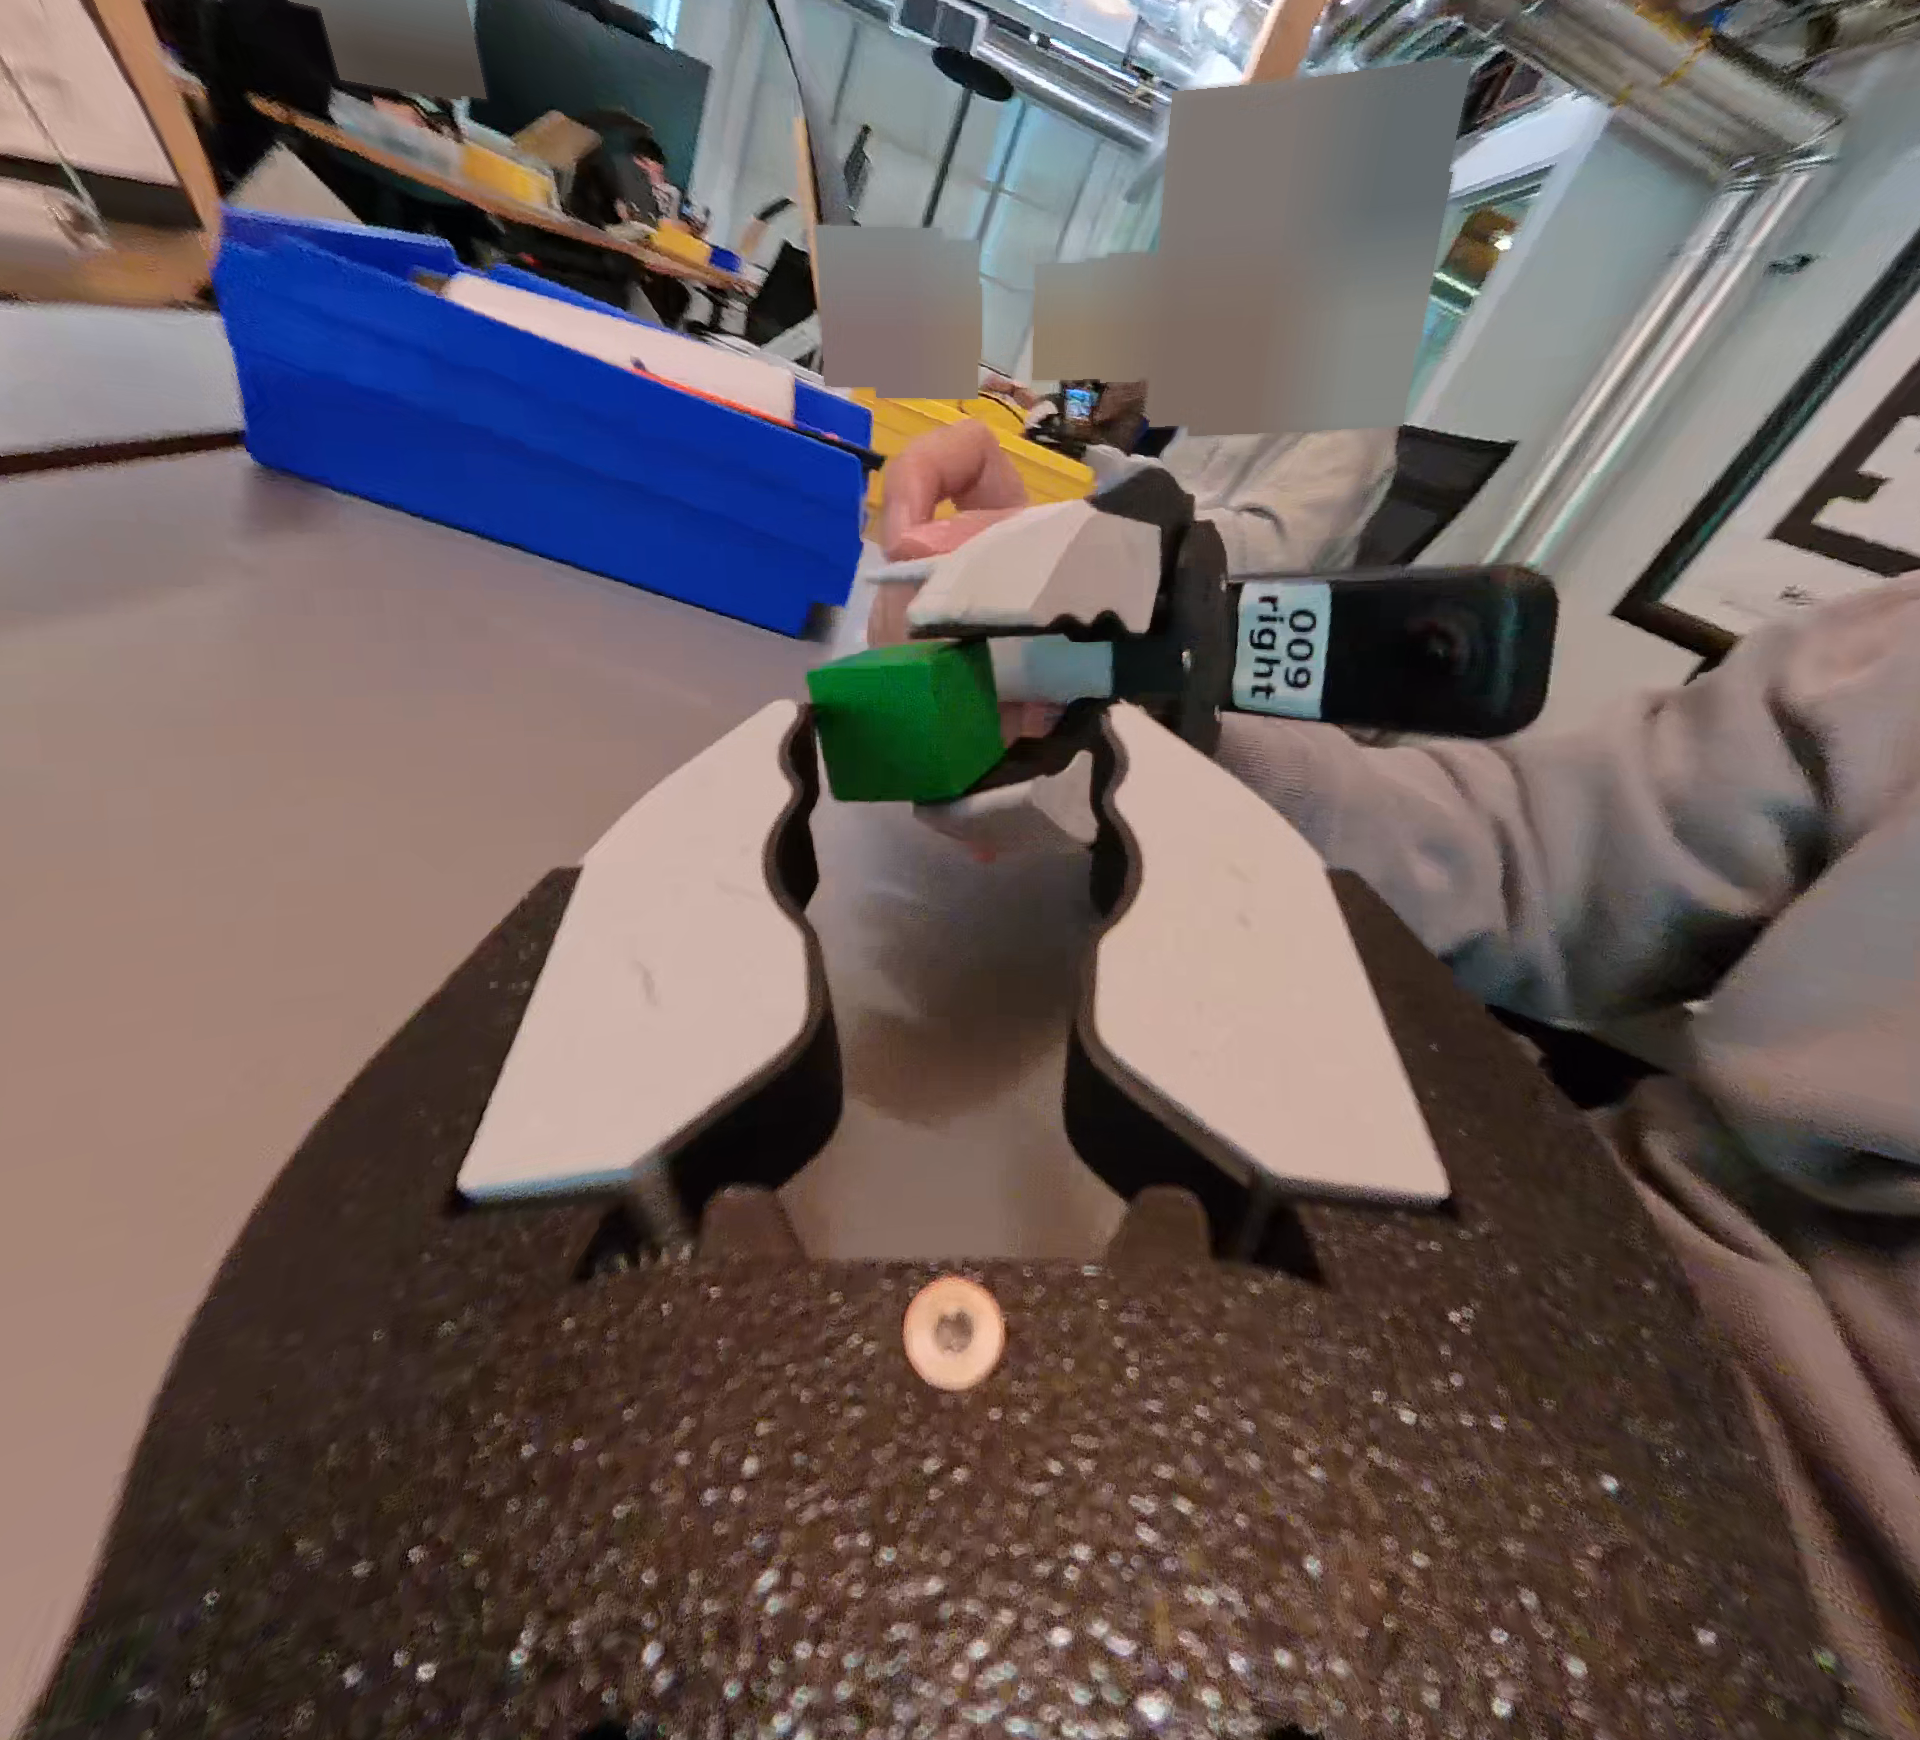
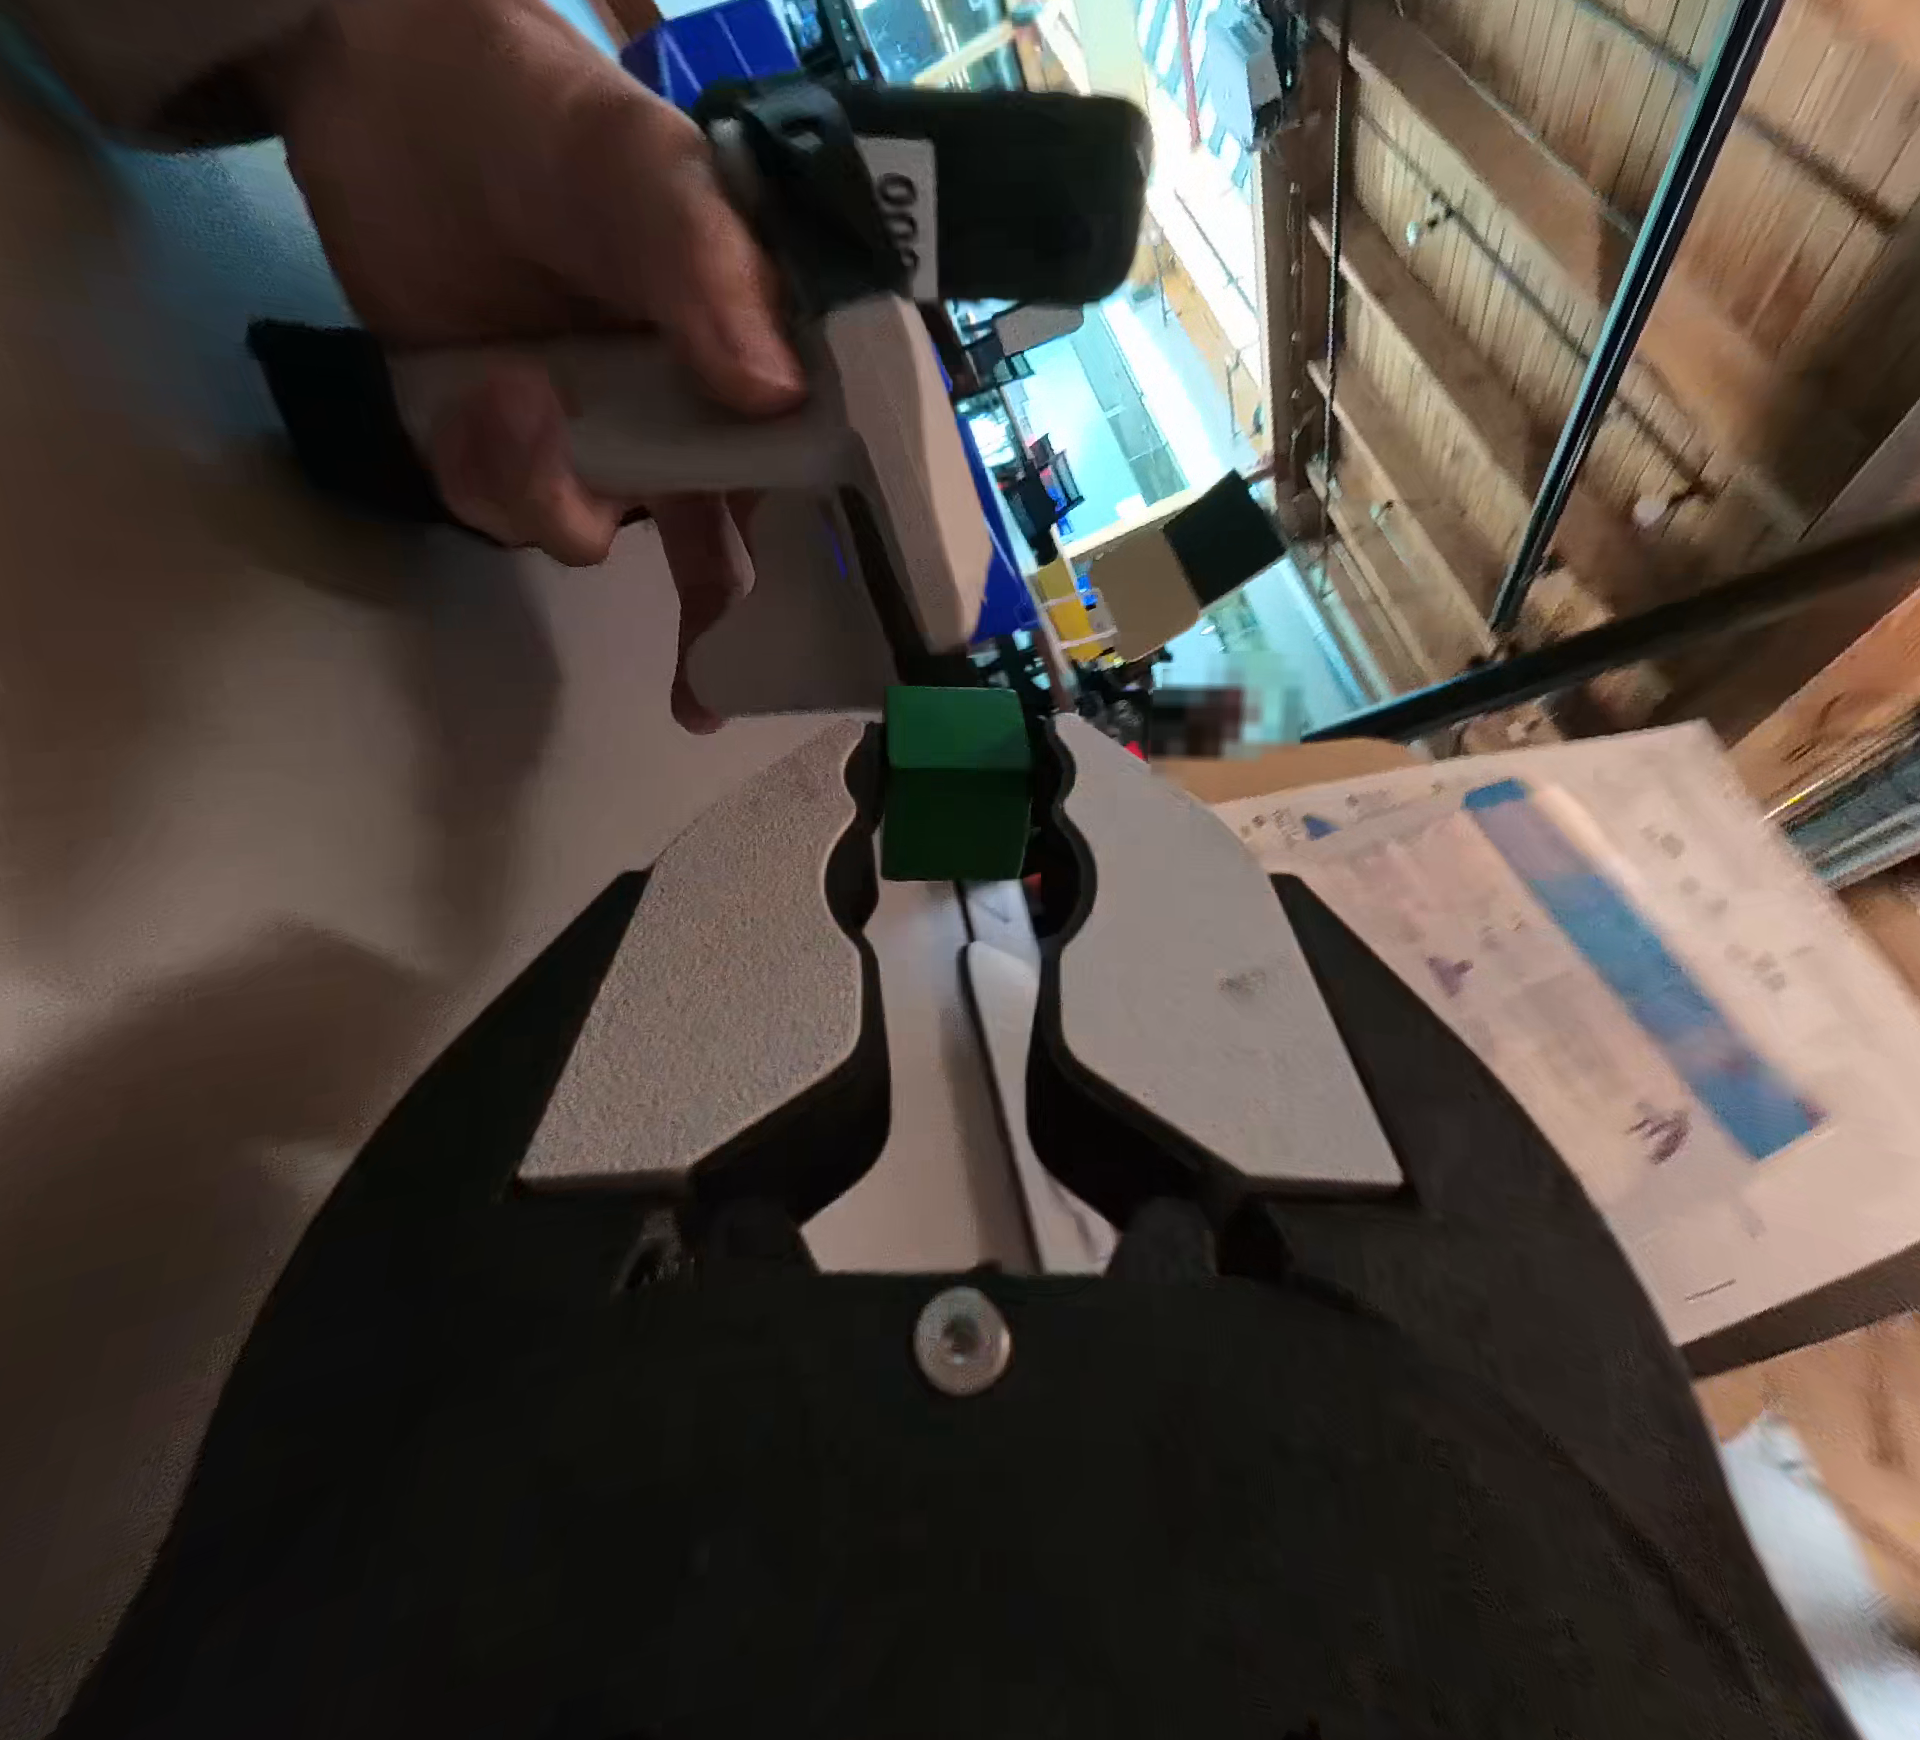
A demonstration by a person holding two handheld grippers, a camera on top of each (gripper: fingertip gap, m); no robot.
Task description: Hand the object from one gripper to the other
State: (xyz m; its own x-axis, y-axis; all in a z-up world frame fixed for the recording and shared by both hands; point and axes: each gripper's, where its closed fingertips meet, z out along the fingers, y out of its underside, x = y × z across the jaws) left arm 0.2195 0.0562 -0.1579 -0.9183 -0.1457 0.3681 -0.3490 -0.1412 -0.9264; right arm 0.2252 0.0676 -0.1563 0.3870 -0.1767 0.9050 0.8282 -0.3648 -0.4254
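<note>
Above the plain grey tabletop (image 1: 312, 755), the small green cube-shaped block (image 2: 956, 797) sat clamped between the white, black-edged fingertips of the right hand-held gripper (image 2: 957, 791), jaws closed on two opposite faces. Left hand-held gripper (image 1: 948, 755) was spread wide, fingers either side of the block's near end; the left fingertip looked right at the block's edge, contact not clear, and the right fingertip was apart from it. So the block was in the air, held by the right one only, at the mouth of the left one.

Right gripper came in sideways across the left wrist view, with a black camera body (image 1: 1455, 662) on its back and a grey sleeve (image 1: 1507, 838) behind it.

A blue plastic bin (image 1: 520, 433) stood on the tabletop's far side, with a yellow bin (image 1: 997, 443) just behind it. The tabletop surface was matte.

Room: an open workshop with silver ducting (image 1: 1558, 7) overhead, wooden beams, and cluttered desks in back. Right wrist view was motion-blurred; a printed sheet (image 2: 1558, 1015) showed at right.
</note>
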